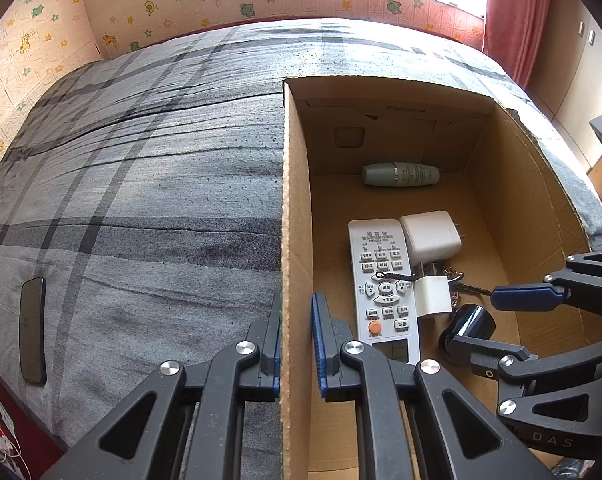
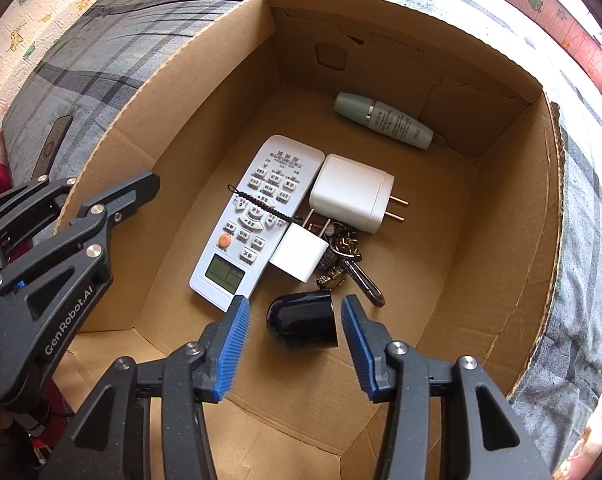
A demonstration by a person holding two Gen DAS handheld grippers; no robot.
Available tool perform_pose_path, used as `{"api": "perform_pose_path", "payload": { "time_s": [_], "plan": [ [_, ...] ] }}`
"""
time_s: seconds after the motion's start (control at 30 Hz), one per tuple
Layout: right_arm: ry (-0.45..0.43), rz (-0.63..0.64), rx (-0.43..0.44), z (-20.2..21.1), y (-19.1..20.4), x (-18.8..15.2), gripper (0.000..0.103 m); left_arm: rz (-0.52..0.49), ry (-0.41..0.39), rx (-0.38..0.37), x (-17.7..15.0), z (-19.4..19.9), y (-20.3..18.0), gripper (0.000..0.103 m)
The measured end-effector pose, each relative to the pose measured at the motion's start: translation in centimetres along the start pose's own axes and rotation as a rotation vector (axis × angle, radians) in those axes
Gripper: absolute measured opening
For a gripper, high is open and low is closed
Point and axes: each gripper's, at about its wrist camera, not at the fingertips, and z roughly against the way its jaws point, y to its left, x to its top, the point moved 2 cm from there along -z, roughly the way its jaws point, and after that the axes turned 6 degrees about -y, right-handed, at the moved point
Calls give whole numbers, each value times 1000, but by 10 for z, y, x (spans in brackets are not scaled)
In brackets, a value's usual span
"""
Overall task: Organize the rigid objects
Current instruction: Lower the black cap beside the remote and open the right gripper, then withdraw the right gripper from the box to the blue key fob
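While the left gripper (image 1: 296,344) stays out of the counting, clamped on the side wall of the cardboard box (image 2: 541,216) with 1 finger outside and 1 inside, the box floor holds 6 things: 1 white remote (image 2: 257,216), 2 white plugs, the large one (image 2: 351,192) and the small one (image 2: 299,254), 1 bunch of keys (image 2: 343,258), 1 pale green bottle (image 2: 385,120) and 1 black cap (image 2: 305,320). 1 dark phone (image 1: 33,330) lies outside on the grey checked bedspread (image 1: 141,160).

Much of the keys is hidden under the small plug, and their shapes are hard to make out. Print on the bottle and remote is too small to read. From the left view, the right gripper's lower arm covers part of the cap.

Released, the right gripper (image 2: 295,334) hangs over the near end of the box floor with its 2 blue pads (image 2: 233,344) apart. On its side between them lies the cap, a gap showing at each pad, just in front of the keys and the remote's screen end.
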Motion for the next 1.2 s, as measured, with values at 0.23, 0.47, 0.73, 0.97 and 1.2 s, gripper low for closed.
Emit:
{"api": "perform_pose_path", "payload": {
  "time_s": [0.23, 0.47, 0.73, 0.97, 1.2],
  "plan": [
    [-62, 29, -11, 27, 11, -4, 56, -1, 0, 0, 0, 0, 0, 13],
    [-116, 36, -18, 51, 11, -6, 64, -3, 0, 2, 0, 0, 0, 13],
    [-168, 31, -29, 71, 8, -8, 81, -4, 0, 3, -1, 0, 1, 13],
    [-215, 16, -28, 89, -6, -8, 96, -6, 1, 4, -1, 0, 2, 13],
    [-281, -17, -37, 113, -36, -4, 103, -5, 2, 4, -1, 0, 2, 13]
  ]
}}
